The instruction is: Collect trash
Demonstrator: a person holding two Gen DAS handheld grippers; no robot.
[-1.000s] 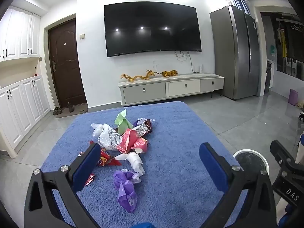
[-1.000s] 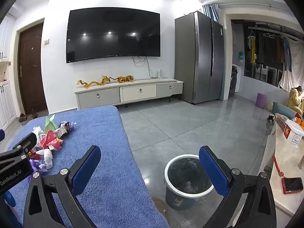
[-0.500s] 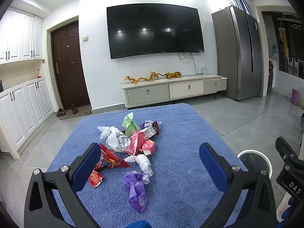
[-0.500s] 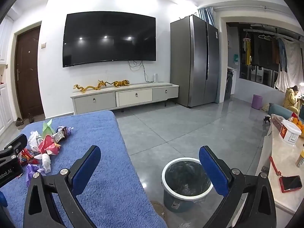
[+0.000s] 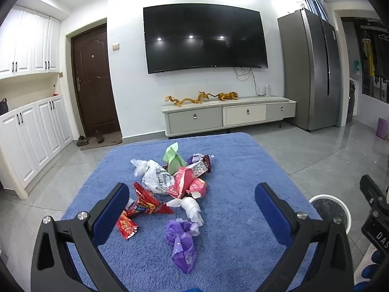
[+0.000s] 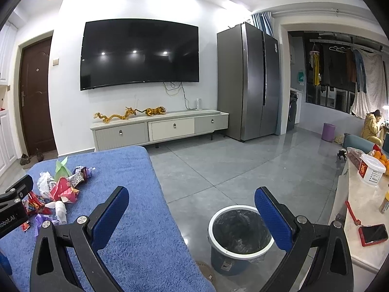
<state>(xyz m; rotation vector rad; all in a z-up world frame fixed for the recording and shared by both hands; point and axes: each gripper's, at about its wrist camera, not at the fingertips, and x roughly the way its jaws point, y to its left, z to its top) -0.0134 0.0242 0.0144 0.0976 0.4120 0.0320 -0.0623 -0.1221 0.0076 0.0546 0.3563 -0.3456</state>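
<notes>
Both claws released & empty: left claw (image 5: 192, 209) over trash pile (image 5: 172, 185), right claw (image 6: 192, 209) near bin (image 6: 239, 238).

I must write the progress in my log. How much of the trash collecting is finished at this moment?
Nothing looks collected yet. The trash pile lies together on the blue rug, including the purple bag and red wrappers. The bin shows only its dark liner, as far as I can see. Nothing is in hand: the left hand-held gripper and right hand-held gripper are open. All picking and dropping remains.
</notes>
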